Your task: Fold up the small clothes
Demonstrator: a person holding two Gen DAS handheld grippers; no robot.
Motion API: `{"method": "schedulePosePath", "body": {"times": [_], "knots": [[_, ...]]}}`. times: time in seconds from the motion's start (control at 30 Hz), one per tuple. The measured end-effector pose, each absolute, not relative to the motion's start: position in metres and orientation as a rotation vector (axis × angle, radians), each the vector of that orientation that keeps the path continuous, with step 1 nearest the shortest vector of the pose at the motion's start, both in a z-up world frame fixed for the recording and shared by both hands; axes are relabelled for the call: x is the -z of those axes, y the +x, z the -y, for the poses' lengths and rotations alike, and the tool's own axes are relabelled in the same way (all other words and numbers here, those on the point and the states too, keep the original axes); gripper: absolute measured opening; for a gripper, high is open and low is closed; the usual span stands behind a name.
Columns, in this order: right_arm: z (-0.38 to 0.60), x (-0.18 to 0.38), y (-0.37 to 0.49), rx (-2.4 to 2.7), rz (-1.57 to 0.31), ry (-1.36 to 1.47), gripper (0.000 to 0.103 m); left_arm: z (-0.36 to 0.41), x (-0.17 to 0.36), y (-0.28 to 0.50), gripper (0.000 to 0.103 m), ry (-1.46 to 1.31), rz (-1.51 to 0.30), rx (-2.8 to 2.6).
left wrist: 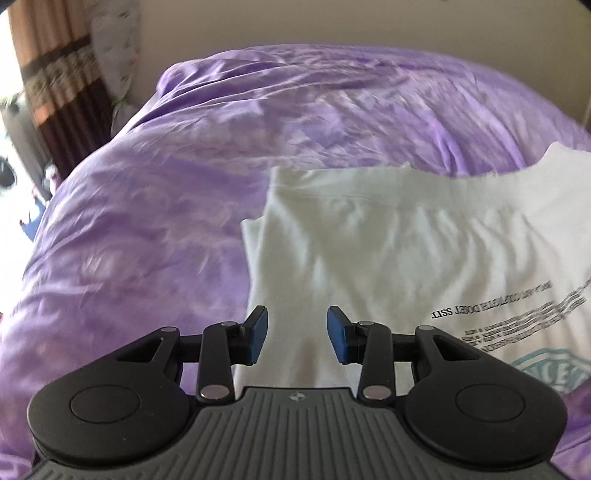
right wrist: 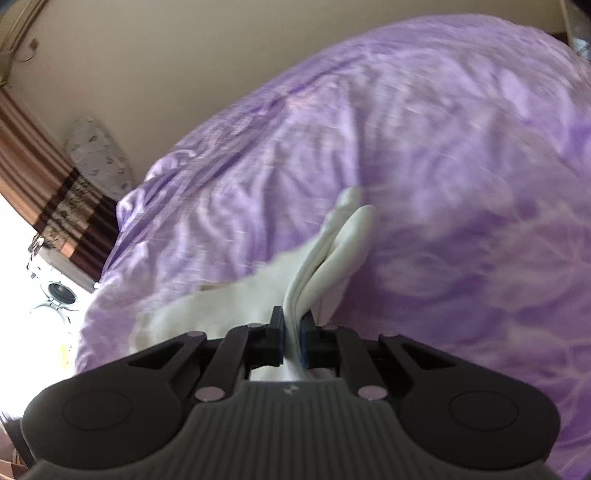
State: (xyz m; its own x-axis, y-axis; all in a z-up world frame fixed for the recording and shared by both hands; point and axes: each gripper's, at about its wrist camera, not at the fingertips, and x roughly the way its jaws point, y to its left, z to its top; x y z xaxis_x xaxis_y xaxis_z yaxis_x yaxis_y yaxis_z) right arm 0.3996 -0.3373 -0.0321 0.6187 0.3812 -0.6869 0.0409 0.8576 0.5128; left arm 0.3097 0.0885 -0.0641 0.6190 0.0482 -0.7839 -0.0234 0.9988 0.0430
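A white T-shirt (left wrist: pixel 388 236) lay partly folded on a bed covered by a rumpled purple bedspread (left wrist: pixel 147 221), its printed side up, with black lettering (left wrist: pixel 491 314) and a teal emblem (left wrist: pixel 550 373) showing toward the right of the left wrist view. The shirt's left edge was doubled over in a neat straight fold.

The right gripper (right wrist: pixel 292 341) was clamped on a bunched edge of the same white cloth (right wrist: pixel 332 251), its blue-padded fingers pinching several layers that rose in a loop just beyond the tips, lifted off the bedspread (right wrist: pixel 461 184).

The left gripper (left wrist: pixel 297 338) hovered above the shirt's near left part, its blue pads (left wrist: pixel 258 338) spread apart with nothing between them, only white fabric lying below.

Beyond the bed stood a cream wall (left wrist: pixel 332 26); a brown striped curtain (right wrist: pixel 44 192) hung beside a bright window, and a patterned ironing board (right wrist: pixel 98 155) leaned against the wall near the bed's far corner.
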Motion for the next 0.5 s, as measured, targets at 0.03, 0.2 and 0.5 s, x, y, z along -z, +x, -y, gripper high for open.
{"method": "schedulePosePath", "body": {"times": [0.03,0.2,0.5], "knots": [[0.324,0.025,0.402,-0.214,-0.887,0.512,0.003,-0.094,0.063,0.306,0.044,0.006,-0.904,-0.048],[0.249,-0.001,0.414,-0.241,-0.878,0.509,0.003,-0.121,0.059,0.294,0.044,-0.041,-0.902,-0.091],[0.076,0.025,0.435,-0.371,-0.934,0.45,0.003,-0.165,0.065,0.284,0.044,-0.144,-0.89,-0.131]]}}
